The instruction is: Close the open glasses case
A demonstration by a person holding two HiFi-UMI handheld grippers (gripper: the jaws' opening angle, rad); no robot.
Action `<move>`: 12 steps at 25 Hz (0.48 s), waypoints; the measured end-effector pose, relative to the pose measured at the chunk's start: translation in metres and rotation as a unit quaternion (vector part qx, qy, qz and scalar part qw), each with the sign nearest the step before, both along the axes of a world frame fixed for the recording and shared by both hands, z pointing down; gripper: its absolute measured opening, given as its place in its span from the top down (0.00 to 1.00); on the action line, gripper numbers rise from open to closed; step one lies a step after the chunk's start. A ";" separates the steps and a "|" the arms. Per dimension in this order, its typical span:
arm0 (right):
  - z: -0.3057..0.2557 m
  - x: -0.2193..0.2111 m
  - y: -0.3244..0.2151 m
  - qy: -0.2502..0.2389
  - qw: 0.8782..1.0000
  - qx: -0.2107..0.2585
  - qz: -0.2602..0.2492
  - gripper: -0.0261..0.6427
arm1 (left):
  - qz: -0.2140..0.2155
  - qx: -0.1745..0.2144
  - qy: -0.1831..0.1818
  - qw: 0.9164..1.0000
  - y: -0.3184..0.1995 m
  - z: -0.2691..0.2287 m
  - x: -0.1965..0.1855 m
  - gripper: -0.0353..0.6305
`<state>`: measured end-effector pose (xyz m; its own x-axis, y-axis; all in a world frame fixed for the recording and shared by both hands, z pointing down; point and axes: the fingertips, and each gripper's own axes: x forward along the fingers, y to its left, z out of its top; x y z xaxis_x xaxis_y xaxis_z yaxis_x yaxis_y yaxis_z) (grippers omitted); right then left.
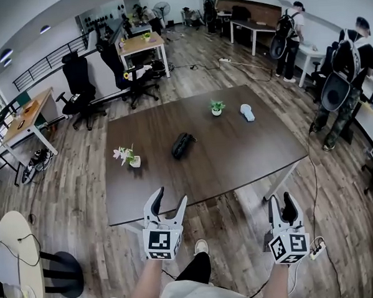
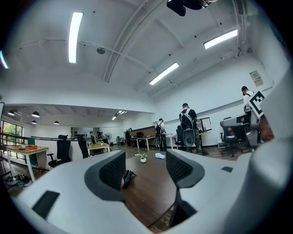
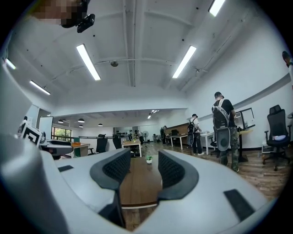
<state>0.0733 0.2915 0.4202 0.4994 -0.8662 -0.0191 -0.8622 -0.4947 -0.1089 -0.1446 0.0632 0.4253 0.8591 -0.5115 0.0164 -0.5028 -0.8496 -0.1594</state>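
One dark glasses case (image 1: 183, 145) is lying near the middle of the brown table (image 1: 262, 160), well apart from both grippers. How far its lid is gaping is not being shown clearly at this range. It is being judged light and fairly stiff-shelled with a sprung hinge, so it is likely to skid on the smooth tabletop if pressed from one side only. The base is best steadied by one gripper while the lid's free edge is being pushed down by the other.

A flowering pot (image 1: 131, 157) is standing on the left gripper's side of it. A small green plant (image 1: 216, 107) and a pale object (image 1: 247, 113) are lying beyond it.

The left gripper (image 1: 170, 199) is being held wide open and empty, short of the table's near edge. The right gripper (image 1: 283, 202) is likewise being held with jaws apart and nothing between them.
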 end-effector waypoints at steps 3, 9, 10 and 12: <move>-0.008 0.021 -0.039 0.005 1.000 -0.005 -0.007 0.67 | -0.005 -0.003 0.001 1.000 -0.038 -0.001 0.018 0.52; -0.030 0.050 -0.137 0.018 0.999 -0.015 -0.036 0.67 | -0.020 -0.001 0.005 1.000 -0.120 -0.012 0.048 0.52; -0.030 0.053 -0.153 0.020 0.999 -0.018 -0.042 0.67 | -0.023 -0.002 0.007 1.000 -0.132 -0.012 0.052 0.52; -0.030 0.061 -0.183 0.024 0.998 -0.026 -0.053 0.67 | -0.028 -0.007 0.005 1.000 -0.155 -0.010 0.058 0.52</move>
